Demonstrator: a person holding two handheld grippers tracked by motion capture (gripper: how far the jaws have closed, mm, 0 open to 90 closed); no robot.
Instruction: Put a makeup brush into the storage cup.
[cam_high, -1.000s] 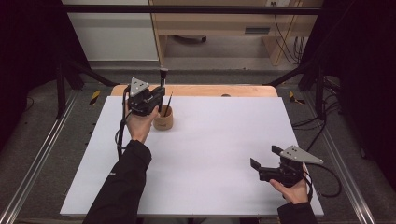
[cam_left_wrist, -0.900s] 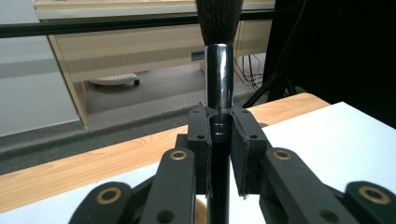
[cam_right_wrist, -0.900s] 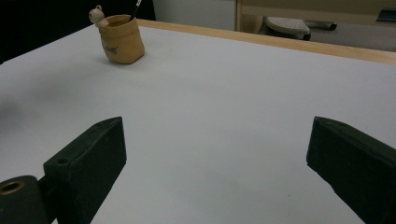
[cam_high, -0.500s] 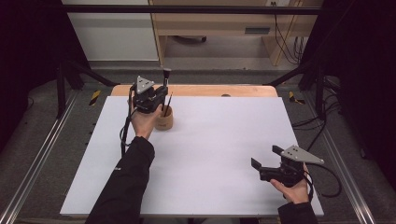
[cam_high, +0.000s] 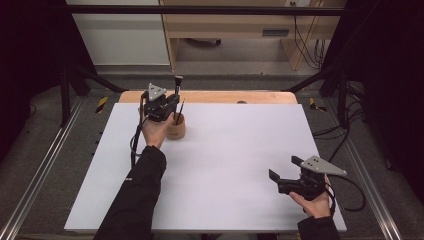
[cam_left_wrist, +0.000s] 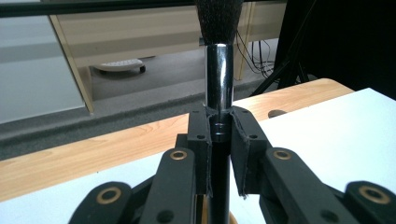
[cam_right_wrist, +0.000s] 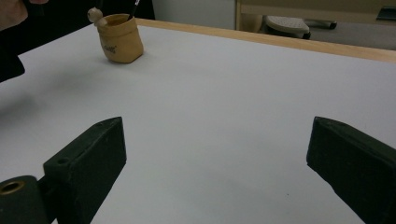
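1. High view, against the earlier frames: left gripper shifted right and a little lower, now directly over the tan pot near the table's far left. Clamped on an upright brush, dark bristle head up, handle running down toward the pot's mouth. A second thin brush leaning in the pot, unchanged.
2. Same view: right gripper unmoved near the front right of the white table, jaws spread apart, nothing between them. Pot in the same spot as before.
3. Left gripper view: jaws pressed tight on the brush just below its shiny metal ferrule; dark bristles at the top edge. Black handle passing down between the pads. No marking legible on ferrule or handle.
4. Right gripper view: both jaws wide apart over bare white tabletop. Pot far off at upper left, a small pale figure on its rim. Dark print on the pot's side, possibly a short word, too small and blurred to read.
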